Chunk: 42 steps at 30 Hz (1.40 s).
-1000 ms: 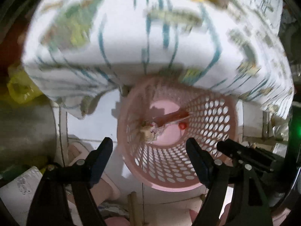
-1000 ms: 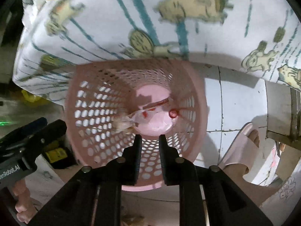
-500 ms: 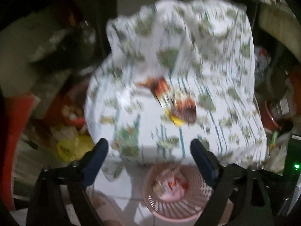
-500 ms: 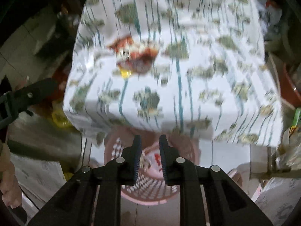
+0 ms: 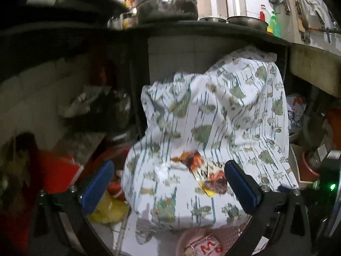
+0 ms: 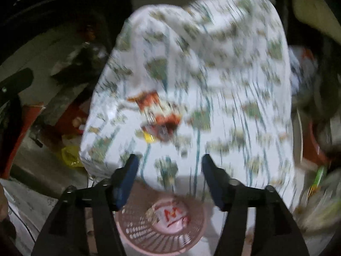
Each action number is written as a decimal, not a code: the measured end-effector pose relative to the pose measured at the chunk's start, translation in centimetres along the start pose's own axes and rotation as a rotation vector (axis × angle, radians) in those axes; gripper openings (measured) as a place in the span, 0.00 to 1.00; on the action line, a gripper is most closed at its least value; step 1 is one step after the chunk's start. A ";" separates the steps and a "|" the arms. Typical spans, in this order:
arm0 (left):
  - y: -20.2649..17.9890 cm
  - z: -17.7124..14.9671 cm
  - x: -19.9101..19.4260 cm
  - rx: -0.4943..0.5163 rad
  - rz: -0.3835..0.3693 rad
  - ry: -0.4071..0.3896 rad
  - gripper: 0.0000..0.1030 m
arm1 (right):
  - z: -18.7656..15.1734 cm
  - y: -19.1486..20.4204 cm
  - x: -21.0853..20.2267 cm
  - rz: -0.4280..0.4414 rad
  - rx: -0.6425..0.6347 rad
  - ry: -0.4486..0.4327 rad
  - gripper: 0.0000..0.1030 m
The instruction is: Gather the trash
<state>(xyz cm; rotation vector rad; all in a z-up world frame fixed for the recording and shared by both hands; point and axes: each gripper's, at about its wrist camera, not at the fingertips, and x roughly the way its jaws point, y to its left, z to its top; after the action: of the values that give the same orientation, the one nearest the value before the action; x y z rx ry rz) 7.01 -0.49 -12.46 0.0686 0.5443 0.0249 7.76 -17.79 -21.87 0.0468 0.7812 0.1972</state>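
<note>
Both grippers lifted clear of basket.
Left gripper [image 5: 168, 181] and right gripper [image 6: 169, 179] opening, empty; pink basket [image 6: 162, 234] now at 6 o'clock.

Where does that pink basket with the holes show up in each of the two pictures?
Left wrist view: pink basket at the bottom edge, right of centre, partly cut off, below the patterned cloth.
Right wrist view: basket at bottom centre, under the cloth's front edge.
Shared landmark: the orange wrappers lying on the cloth.
</note>
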 end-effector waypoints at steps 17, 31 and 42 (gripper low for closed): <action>4.4 4.6 8.1 -0.041 0.055 0.016 1.00 | 5.4 0.2 4.5 -0.062 -0.097 -0.078 0.87; 6.9 4.6 14.8 -0.122 0.075 0.150 1.00 | 2.7 5.8 16.2 -0.098 -0.260 0.165 0.87; 7.7 5.3 16.1 -0.237 -0.060 0.171 1.00 | 2.5 5.6 19.6 -0.115 -0.237 0.181 0.85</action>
<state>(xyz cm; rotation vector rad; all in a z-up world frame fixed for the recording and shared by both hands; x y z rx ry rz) 23.53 7.51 -15.67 -0.1828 0.7101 0.0367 22.20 -8.46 -33.09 -0.2429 0.9332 0.1853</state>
